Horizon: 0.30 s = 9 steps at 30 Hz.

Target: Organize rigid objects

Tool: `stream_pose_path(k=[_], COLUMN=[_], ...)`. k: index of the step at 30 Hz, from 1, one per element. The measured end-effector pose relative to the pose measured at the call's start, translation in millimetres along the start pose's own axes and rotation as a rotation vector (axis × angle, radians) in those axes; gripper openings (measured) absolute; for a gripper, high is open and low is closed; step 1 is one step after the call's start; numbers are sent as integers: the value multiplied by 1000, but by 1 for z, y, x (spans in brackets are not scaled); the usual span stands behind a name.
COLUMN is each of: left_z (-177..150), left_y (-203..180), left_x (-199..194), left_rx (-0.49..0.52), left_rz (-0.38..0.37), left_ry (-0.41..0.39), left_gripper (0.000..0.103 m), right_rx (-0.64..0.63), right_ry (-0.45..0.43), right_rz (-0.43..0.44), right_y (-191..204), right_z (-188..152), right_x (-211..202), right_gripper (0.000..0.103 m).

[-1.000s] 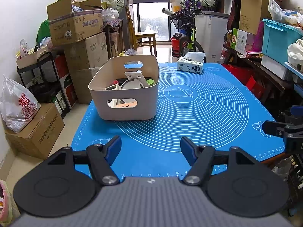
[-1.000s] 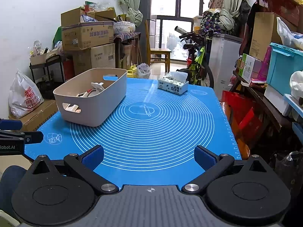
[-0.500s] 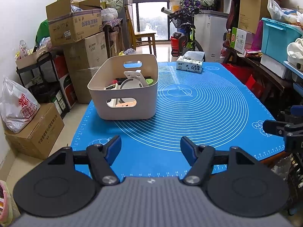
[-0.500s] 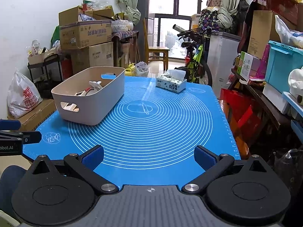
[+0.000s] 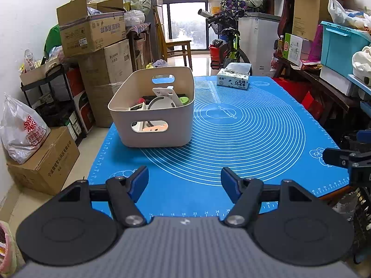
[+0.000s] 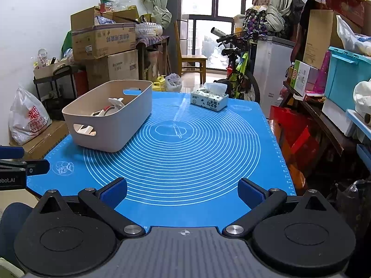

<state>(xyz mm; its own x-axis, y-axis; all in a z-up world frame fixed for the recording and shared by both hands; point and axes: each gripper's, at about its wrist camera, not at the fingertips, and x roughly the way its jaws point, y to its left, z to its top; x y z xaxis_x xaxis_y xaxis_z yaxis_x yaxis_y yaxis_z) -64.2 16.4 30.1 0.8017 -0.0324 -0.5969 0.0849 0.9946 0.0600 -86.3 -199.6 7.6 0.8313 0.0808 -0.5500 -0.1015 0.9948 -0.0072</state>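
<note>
A beige plastic bin (image 5: 153,125) stands on the left part of the blue mat (image 5: 255,143); it also shows in the right wrist view (image 6: 120,118). It holds several rigid items, among them a white round piece (image 5: 162,103) and a green one (image 5: 183,99). My left gripper (image 5: 184,180) is open and empty over the mat's near edge, in front of the bin. My right gripper (image 6: 182,191) is open and empty over the near edge, right of the bin. Each gripper shows at the other view's edge.
A tissue box (image 5: 233,81) sits at the mat's far end, also in the right wrist view (image 6: 208,100). Cardboard boxes (image 5: 90,32) and a plastic bag (image 5: 22,127) stand left of the table. A bicycle (image 6: 238,69) and shelves with a teal crate (image 6: 345,74) are behind and to the right.
Both views have shifted only slightly; the bin sits a touch closer in the right wrist view. Both grippers stay open and empty.
</note>
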Motion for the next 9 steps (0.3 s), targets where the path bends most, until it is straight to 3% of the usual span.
stream_pose_path(k=[9], left_z=[1], left_y=[1], left_x=[0], left_rx=[3], left_rz=[2], left_ry=[-3], left_gripper=[70], right_rx=[-5], right_ry=[7], right_rz=[4], right_y=[3], right_z=[1], right_x=[2], right_gripper=[101])
